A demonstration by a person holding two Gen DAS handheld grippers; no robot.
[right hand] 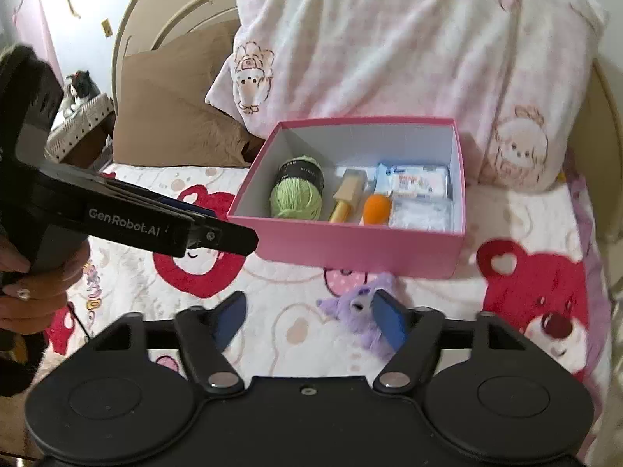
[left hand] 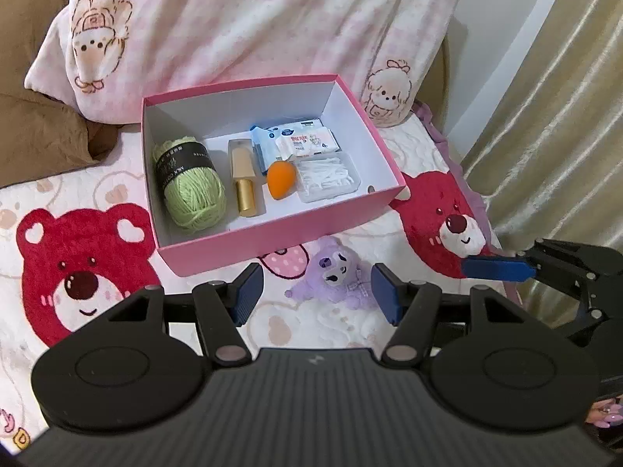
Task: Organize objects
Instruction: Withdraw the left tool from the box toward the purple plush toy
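A pink box (left hand: 272,239) (right hand: 362,249) stands open on the bed. It holds a green yarn ball (left hand: 189,183) (right hand: 298,192), a gold-capped bottle (left hand: 244,179) (right hand: 345,194), an orange sponge (left hand: 281,179) (right hand: 377,208), tissue packs (left hand: 303,142) (right hand: 418,183) and a clear case of cotton swabs (left hand: 327,175) (right hand: 422,214). A small purple plush (left hand: 338,272) (right hand: 364,311) lies on the blanket in front of the box. My left gripper (left hand: 317,290) is open just short of the plush. My right gripper (right hand: 307,319) is open, its right finger against the plush.
A white blanket with red bears (left hand: 78,272) (right hand: 537,292) covers the bed. A pink-and-white pillow (left hand: 241,27) (right hand: 389,46) and a brown pillow (left hand: 35,124) (right hand: 175,116) lie behind the box. A beige curtain (left hand: 553,116) hangs at the right. The other gripper shows in each view.
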